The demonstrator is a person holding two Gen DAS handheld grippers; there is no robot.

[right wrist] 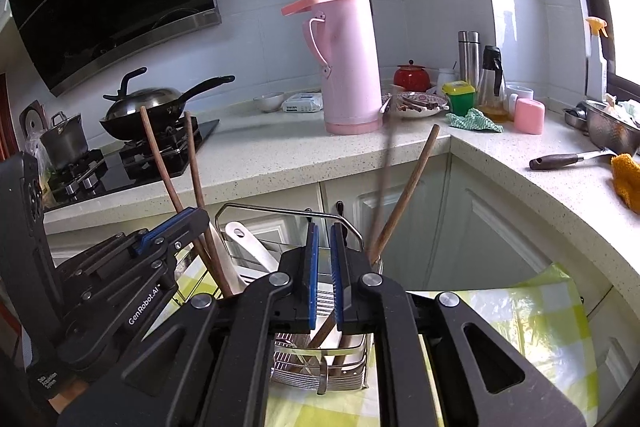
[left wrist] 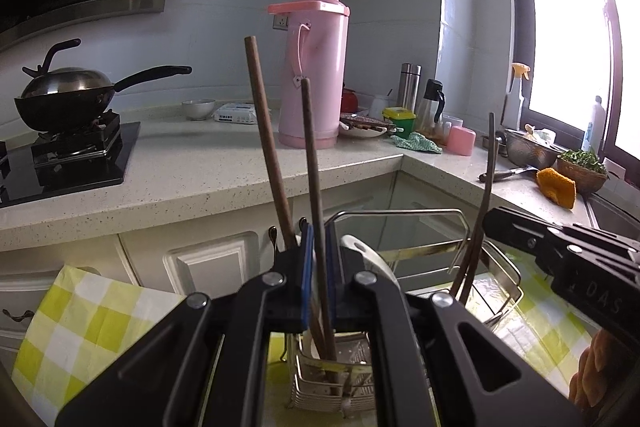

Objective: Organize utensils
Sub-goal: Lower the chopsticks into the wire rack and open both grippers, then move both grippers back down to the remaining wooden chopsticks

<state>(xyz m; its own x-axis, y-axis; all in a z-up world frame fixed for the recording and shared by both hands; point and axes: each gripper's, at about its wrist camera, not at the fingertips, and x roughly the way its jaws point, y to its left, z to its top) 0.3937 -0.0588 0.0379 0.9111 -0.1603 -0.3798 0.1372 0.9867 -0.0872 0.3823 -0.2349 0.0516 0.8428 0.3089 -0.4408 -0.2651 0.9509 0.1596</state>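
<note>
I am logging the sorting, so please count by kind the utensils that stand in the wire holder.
Chopsticks: 4, two of them in the left tongs
White spoon: 1
Total: 5

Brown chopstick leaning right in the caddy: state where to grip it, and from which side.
Probably grip the brown chopstick on its bare upper shaft, above the caddy rim, coming from the right: it leans that way, and a blurred dark stick crowds its left.
</note>
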